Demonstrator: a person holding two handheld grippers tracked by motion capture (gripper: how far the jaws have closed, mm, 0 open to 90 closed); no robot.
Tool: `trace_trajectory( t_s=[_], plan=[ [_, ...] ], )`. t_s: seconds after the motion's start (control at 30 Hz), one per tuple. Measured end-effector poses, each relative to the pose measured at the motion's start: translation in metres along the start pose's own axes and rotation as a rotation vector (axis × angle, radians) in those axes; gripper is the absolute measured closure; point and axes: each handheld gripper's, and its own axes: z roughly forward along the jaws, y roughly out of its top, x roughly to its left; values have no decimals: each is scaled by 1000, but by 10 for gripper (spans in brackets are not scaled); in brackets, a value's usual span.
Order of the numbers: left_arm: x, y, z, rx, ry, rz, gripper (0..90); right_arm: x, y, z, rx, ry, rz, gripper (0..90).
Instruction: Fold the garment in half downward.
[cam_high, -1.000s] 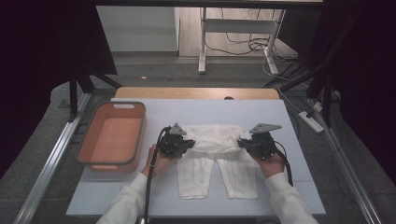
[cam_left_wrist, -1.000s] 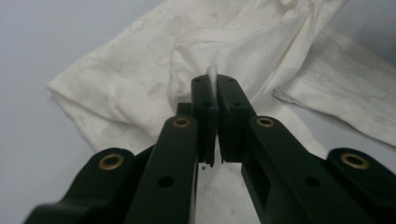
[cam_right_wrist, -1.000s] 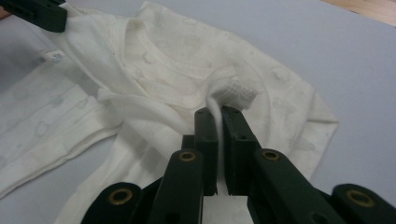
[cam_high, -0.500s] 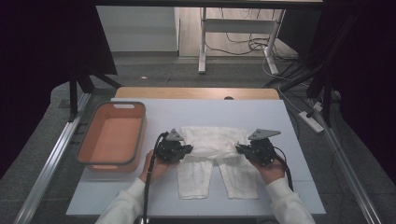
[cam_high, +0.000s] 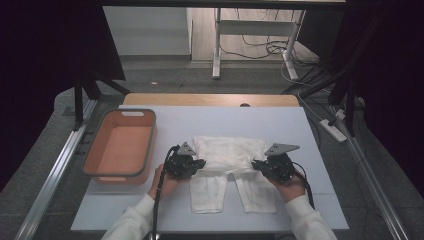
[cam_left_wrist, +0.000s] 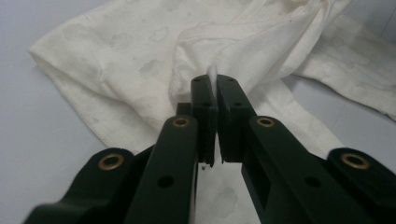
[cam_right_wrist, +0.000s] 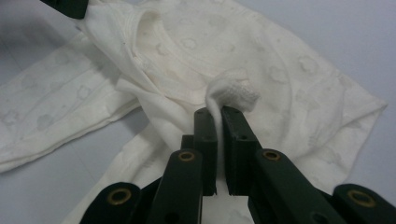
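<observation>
A white patterned garment (cam_high: 227, 155) lies on the pale table (cam_high: 225, 120), its body folded across the middle and two narrow parts (cam_high: 207, 192) hanging toward the near edge. My left gripper (cam_high: 199, 163) is shut on the garment's left edge; in the left gripper view a sliver of white cloth (cam_left_wrist: 212, 74) pokes out between the pressed pads of the left gripper (cam_left_wrist: 214, 86). My right gripper (cam_high: 256, 165) is shut on the right edge, and in the right gripper view a bunched fold (cam_right_wrist: 231, 91) is pinched at the tips of the right gripper (cam_right_wrist: 218, 114).
An orange tub (cam_high: 122, 145) with a grey rim stands at the table's left. A brown board edge (cam_high: 210, 100) runs along the table's far side. Cables and a power strip (cam_high: 335, 130) lie on the floor at the right.
Both hands and the pinched garment edges have drawn slightly toward the near edge of the table; the grips are unchanged.
</observation>
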Motion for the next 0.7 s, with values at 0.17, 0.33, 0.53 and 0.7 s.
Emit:
trace_trajectory(
  t_s=[0.17,0.33,0.53,0.7],
  plan=[
    [-1,-1,-2,-1,-4,-1,855,2,-2,0,6,7,-2,845],
    [-4,-3,-3,0,-8,3,855,5,-5,-1,11,11,-3,844],
    [-5,-6,-4,4,-13,2,854,7,-7,-1,15,17,-6,843],
    [-5,-7,-5,2,-11,-2,854,8,-9,-2,14,22,-6,843]
  ],
)
